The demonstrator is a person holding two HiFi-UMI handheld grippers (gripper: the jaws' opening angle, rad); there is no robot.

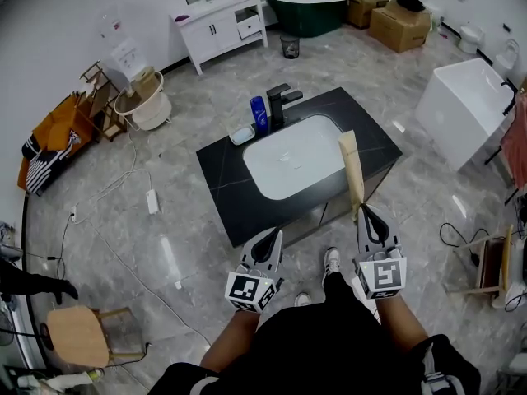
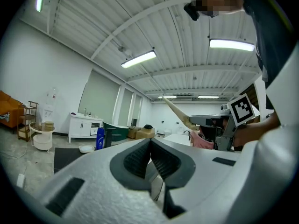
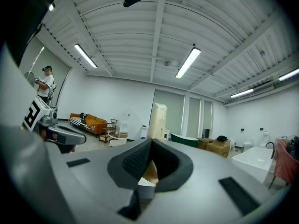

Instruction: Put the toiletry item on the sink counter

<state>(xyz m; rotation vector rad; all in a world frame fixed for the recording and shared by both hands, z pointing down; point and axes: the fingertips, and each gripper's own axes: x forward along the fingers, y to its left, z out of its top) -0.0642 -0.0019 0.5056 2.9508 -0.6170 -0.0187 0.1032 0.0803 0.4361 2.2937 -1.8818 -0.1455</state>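
Note:
A black sink counter (image 1: pixel 226 175) with a white basin (image 1: pixel 292 161) stands in front of me in the head view. On its far side are a black faucet (image 1: pixel 280 101), a blue bottle (image 1: pixel 259 113) and a small soap dish (image 1: pixel 242 135). My right gripper (image 1: pixel 368 219) is shut on a long beige tube (image 1: pixel 352 171), which points up over the counter's near right part. In the right gripper view the beige tube (image 3: pixel 158 120) rises from between the jaws. My left gripper (image 1: pixel 269 239) hangs shut with nothing in it, before the counter's front edge. The left gripper view shows the blue bottle (image 2: pixel 99 138) and the beige tube (image 2: pixel 180 113).
A white vanity (image 1: pixel 221 23), a green bathtub (image 1: pixel 306 11) and cardboard boxes (image 1: pixel 399 23) line the far wall. A white tub (image 1: pixel 469 109) stands at right. A wooden chair (image 1: pixel 78 336), floor cables (image 1: pixel 123 179) and an orange sofa (image 1: pixel 53 142) are at left.

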